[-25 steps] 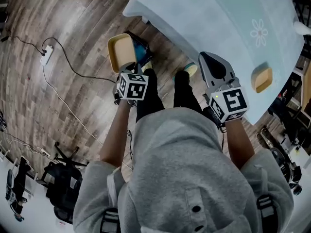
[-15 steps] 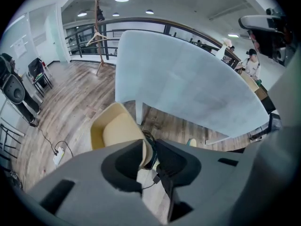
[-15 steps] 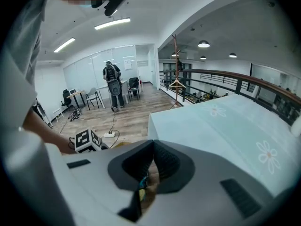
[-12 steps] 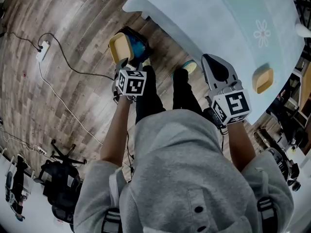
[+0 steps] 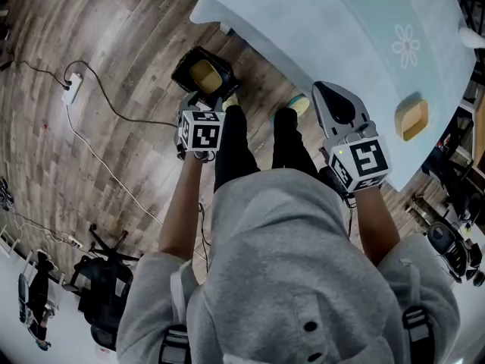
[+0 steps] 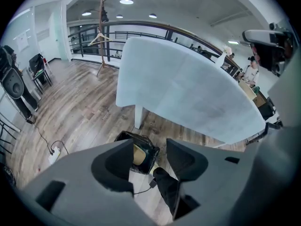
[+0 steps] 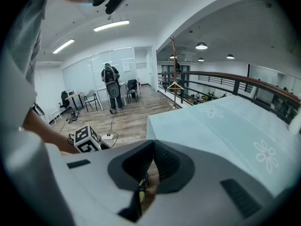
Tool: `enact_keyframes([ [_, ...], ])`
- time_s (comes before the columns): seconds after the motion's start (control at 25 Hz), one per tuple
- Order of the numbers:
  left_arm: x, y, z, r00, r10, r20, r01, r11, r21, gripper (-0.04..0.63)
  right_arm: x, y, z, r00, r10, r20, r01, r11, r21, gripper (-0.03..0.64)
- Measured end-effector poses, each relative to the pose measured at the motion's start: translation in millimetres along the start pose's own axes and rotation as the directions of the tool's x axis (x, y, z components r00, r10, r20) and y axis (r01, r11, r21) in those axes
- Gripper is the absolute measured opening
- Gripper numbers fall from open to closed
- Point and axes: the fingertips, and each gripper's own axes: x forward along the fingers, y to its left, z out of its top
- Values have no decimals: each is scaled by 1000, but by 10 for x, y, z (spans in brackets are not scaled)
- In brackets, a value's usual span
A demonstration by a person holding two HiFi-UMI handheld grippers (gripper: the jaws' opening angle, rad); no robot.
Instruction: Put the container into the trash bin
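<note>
So the tan container (image 5: 204, 74) is sitting down inside the black trash bin (image 5: 184, 65), which is standing on the wood floor just off the corner of the table (image 5: 341, 29). The left tongs (image 5: 195, 103) are hanging above the bin with the jaws opening, and nothing is between them. In the left gripper view you're just looking through the gap at the bin far below. The right tongs (image 5: 327, 93) are hovering by the table edge with the jaws together, and I'm not seeing anything clamped in them.

Handling-wise, I'm guessing the container is a light, thin-walled shallow tray. It's probably stiff enough to keep its shape, but it may flex if squeezed hard. I'd be pinching it on the rim along one short side rather than trying to span the whole thing.

Counting it up, I'm seeing:
- two tan containers, one in the bin and a second container (image 5: 411, 118) lying on the table near its far edge
- one trash bin
- one table
- two tongs
</note>
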Motion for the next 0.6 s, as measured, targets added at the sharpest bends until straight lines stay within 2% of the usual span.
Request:
enact_keyframes([
  [0.32, -124, -166, 510, 998, -3, 57, -2, 995, 102, 207, -243, -242, 0, 995, -79, 58, 76, 996, 52, 26],
  [0.6, -294, -439, 1015, 994, -33, 108, 12, 981, 191, 207, -535, -557, 85, 979, -168, 117, 156, 982, 107, 26],
])
